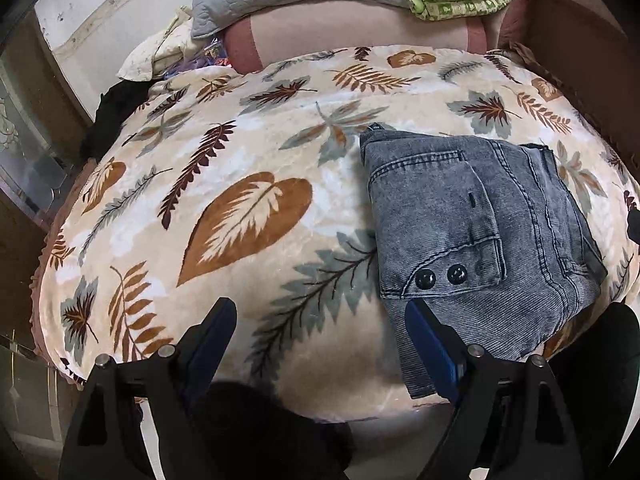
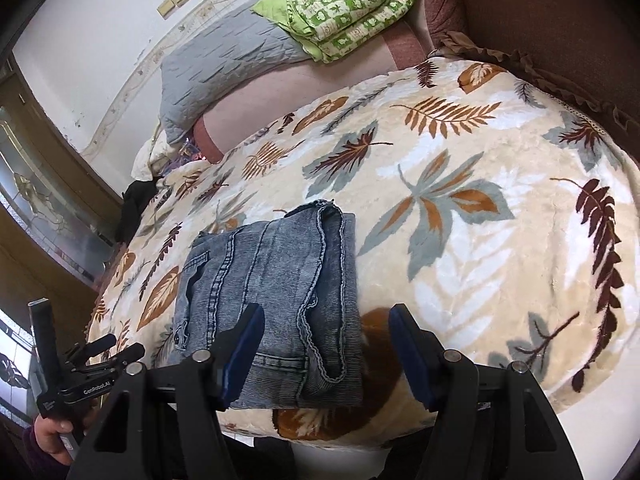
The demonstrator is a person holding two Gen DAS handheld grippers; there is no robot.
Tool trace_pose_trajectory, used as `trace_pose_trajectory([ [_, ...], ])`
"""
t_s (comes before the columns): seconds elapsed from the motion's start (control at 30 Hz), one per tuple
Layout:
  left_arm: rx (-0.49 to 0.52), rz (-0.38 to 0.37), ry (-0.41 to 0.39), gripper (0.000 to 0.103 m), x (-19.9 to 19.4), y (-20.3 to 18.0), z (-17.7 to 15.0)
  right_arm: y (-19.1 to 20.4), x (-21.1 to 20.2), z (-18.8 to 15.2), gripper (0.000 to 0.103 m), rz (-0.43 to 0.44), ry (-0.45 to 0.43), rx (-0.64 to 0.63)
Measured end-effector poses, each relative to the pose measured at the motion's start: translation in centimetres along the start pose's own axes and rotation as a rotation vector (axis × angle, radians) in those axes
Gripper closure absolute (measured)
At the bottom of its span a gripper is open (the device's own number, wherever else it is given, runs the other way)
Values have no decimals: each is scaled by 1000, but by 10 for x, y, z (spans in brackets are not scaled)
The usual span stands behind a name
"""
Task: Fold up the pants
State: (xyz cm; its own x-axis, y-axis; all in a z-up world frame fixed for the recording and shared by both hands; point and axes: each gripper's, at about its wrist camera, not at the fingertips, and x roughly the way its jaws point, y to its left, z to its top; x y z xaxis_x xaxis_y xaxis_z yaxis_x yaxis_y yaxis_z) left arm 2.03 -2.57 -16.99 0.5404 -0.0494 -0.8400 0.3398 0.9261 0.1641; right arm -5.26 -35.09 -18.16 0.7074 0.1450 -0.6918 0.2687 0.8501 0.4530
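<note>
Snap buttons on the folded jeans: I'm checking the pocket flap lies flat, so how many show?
2. Both black snap buttons sit side by side on the pocket flap of the folded jeans, one at, the other at. Others may be hidden inside the folds.

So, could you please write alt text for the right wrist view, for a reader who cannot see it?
Folded grey-blue jeans lie in a compact rectangle near the front edge of a bed covered by a cream leaf-print blanket. The open right gripper hovers above them, holding nothing. A grey pillow and a green patterned quilt lie at the far end.
</note>
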Motion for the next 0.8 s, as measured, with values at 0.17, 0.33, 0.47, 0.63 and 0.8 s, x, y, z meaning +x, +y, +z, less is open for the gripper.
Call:
trace_pose_trajectory([
  [0.17, -11, -7, 6, 17, 2, 2, 1, 3, -1, 0, 32, -4, -1, -12],
  [0.33, -15, -19, 23, 17, 6, 3, -1, 3, 5, -2, 32, -7, 18, -9],
  [0.47, -17, -18, 41, 17, 12, 3, -4, 2, 10, -4, 31, -11, 35, -6],
  [0.63, -17, -15, 63, 17, 19, 0, -9, 3, 13, -5, 31, -12, 44, -9],
  [0.8, -18, -14, 58, 17, 17, 0, -8, 3, 13, -6, 31, -5, 45, -10],
])
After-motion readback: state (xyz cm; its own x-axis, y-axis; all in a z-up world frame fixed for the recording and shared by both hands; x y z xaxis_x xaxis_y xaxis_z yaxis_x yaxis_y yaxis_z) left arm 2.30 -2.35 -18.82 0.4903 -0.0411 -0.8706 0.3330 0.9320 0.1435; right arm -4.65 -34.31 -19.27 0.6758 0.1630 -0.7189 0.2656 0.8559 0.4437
